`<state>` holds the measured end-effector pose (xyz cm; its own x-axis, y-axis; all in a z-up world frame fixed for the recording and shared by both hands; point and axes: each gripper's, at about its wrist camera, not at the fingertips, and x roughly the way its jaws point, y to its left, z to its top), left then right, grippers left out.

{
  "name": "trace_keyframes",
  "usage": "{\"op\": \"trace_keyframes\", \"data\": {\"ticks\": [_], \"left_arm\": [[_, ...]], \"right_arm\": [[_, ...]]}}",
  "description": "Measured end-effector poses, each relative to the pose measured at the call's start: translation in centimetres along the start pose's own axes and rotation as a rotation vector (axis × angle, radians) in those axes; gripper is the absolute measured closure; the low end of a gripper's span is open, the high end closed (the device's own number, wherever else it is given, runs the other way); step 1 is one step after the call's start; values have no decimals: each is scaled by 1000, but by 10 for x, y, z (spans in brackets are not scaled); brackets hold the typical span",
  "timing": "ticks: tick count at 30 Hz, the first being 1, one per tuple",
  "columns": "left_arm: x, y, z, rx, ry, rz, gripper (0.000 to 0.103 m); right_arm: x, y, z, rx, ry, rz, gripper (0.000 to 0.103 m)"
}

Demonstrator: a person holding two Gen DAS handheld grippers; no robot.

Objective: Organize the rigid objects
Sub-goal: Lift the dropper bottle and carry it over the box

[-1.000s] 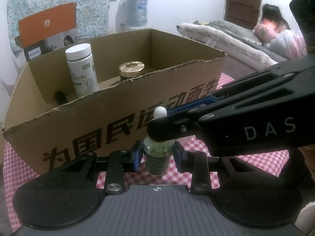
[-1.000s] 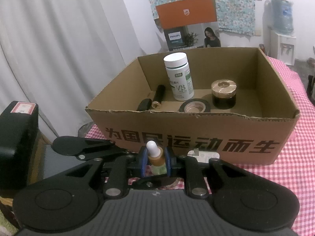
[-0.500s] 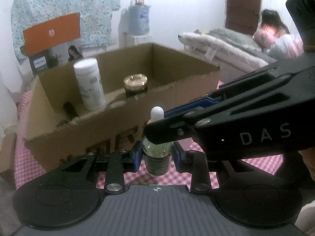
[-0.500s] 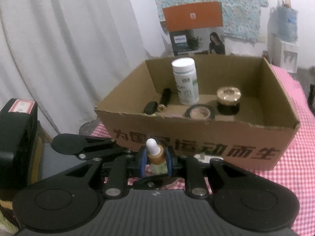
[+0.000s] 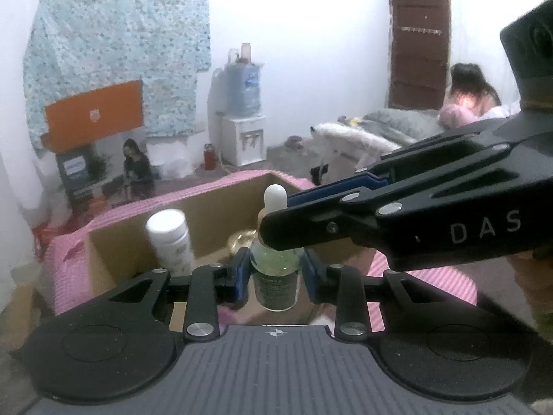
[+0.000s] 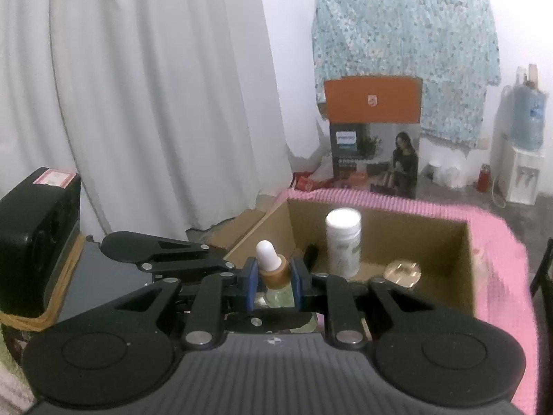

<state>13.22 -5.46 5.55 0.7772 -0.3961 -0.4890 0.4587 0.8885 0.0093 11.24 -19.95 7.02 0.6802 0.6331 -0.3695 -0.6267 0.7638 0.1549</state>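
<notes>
Gripping one dropper bottle from two sides: left hand-held gripper has its blue pads pressed on the green glass body, jaws narrowed to the bottle's width; right hand-held gripper is clamped higher up, on the amber collar under the white bulb, jaws nearly closed. In the left view the right unit reaches in from the right and crosses just above the left pads, bulb sticking up past it. Bottle is upright and looks clear of any surface, though its base shows only in the left view. Box, open cardboard, sits ahead of and below both hand-held grippers on a pink checked counter. Inside the box: white pill bottle standing upright, just ahead of the right hand-held gripper and a little right of centre; gold-lidded jar further right on the box floor; a dark object beside the pill bottle, too hidden to identify. Motion blur on the box and cloth in both views. Black case off to the far left of the right hand-held gripper.
</notes>
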Motion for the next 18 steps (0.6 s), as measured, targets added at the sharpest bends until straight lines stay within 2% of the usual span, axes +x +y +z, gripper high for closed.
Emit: {"op": "trace_keyframes", "data": {"ticks": [4, 9, 18], "left_arm": [[34, 5, 17, -22, 27, -34, 72], [81, 11, 27, -80, 102, -85, 72], [151, 23, 30, -199, 258, -139, 72]], "right_arm": [[9, -29, 17, 28, 11, -14, 81], [31, -81, 29, 100, 66, -33, 82], [79, -149, 25, 142, 170, -75, 82]]}}
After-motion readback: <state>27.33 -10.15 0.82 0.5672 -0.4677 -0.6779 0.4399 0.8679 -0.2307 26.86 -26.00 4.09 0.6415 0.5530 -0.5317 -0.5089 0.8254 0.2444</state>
